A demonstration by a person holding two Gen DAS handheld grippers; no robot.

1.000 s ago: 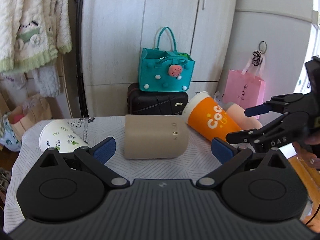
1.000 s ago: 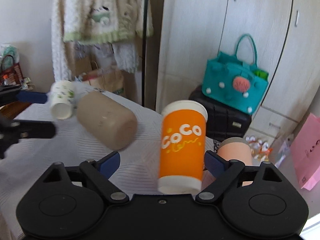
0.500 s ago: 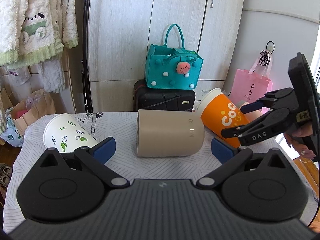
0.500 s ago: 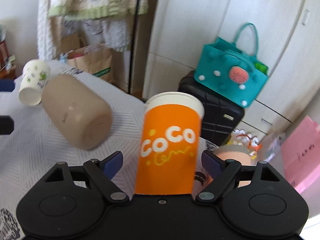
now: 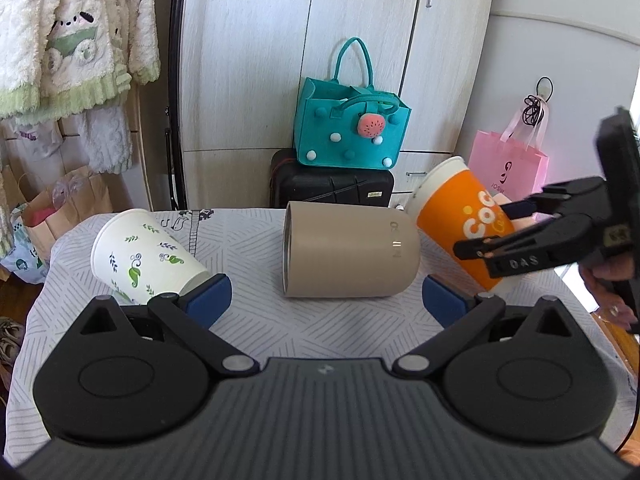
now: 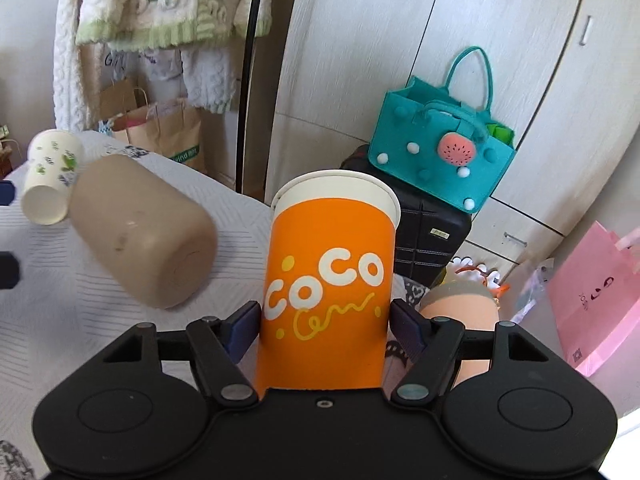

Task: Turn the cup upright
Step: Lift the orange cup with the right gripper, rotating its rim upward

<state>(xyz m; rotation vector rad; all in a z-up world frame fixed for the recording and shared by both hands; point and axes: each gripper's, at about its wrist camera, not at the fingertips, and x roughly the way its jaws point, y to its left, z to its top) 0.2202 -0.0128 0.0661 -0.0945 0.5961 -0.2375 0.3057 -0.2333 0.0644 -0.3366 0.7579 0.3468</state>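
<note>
In the left wrist view we see our left gripper spread wide and holding nothing, low over the patterned tablecloth, with the beige tumbler on its side just beyond its blue pads. To the near left the white leaf-print cup also lies on its side, its base close to the left pad. On the right, the right gripper has its fingers on either side of the orange cup, which is tilted with its white rim pointing up and to the left; a peach cup shows only as a sliver behind it. In the right wrist view the orange cup sits between the two blue pads of our right gripper, and both pads appear to press its lower wall, so we read that claw as clamped on it. The tumbler and white cup lie far to the left, the peach cup near right. We judge the flip begun but unfinished: the orange cup is grasped and partly raised, not yet standing, and the other cups are not yet righted.
</note>
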